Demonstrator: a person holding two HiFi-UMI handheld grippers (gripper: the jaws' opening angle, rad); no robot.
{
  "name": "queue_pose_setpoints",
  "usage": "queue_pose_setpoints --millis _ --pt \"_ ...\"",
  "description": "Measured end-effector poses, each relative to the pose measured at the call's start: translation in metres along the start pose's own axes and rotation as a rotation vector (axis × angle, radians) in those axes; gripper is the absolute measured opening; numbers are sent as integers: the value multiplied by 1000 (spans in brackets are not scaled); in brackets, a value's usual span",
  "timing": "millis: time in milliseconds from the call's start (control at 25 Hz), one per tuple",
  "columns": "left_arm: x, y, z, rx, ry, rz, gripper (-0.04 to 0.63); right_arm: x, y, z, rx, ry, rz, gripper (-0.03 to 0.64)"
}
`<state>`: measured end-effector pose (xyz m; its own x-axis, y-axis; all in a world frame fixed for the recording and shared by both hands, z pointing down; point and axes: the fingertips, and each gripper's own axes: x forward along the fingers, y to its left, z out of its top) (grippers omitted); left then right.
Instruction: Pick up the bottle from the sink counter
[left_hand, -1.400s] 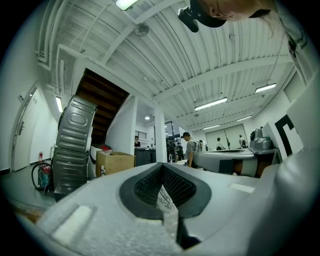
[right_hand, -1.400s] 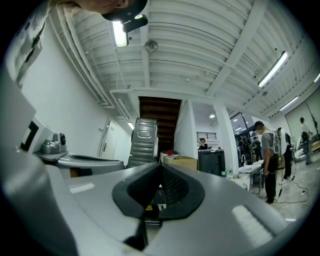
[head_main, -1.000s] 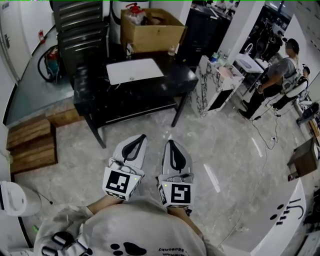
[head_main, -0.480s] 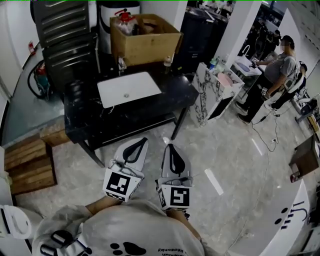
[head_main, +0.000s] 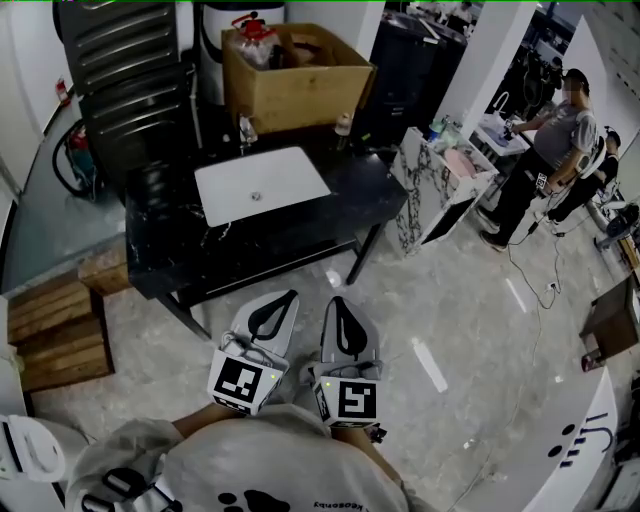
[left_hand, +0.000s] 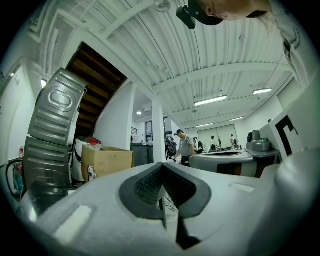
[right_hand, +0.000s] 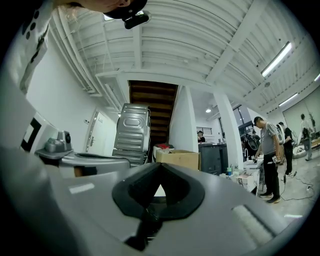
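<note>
Bottle (head_main: 343, 124) at the sink counter's (head_main: 170, 240) far edge, too small for detail; wearer's shirt (head_main: 270, 470) cut off by the bottom edge.

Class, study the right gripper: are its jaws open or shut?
Shut. In the right gripper view, the right gripper has its jaws meeting at the tips, with nothing held between them.

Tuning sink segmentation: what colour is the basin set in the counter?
White basin, in a black counter; clearest in the head view.

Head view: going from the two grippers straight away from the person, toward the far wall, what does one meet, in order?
Left gripper and right gripper, side by side → black counter → white sink → bottle → cardboard box.
</note>
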<state>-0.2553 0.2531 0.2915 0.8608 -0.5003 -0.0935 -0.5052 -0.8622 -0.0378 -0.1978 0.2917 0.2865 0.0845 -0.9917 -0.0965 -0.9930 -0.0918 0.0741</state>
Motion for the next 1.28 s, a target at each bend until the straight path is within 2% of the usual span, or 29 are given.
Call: queue_pose_setpoints --millis 320,840,1280 --pt "51 28 -15 -20 12 30 -3 57 -26 -11 10 -10 37 0" --pt "203 65 -8 -19 -22 106 -3 185 -136 -10 -18 -46 119 0" --pt "300 67 -17 -18 -31 169 -2 247 -210 -16 -33 -70 196 0"
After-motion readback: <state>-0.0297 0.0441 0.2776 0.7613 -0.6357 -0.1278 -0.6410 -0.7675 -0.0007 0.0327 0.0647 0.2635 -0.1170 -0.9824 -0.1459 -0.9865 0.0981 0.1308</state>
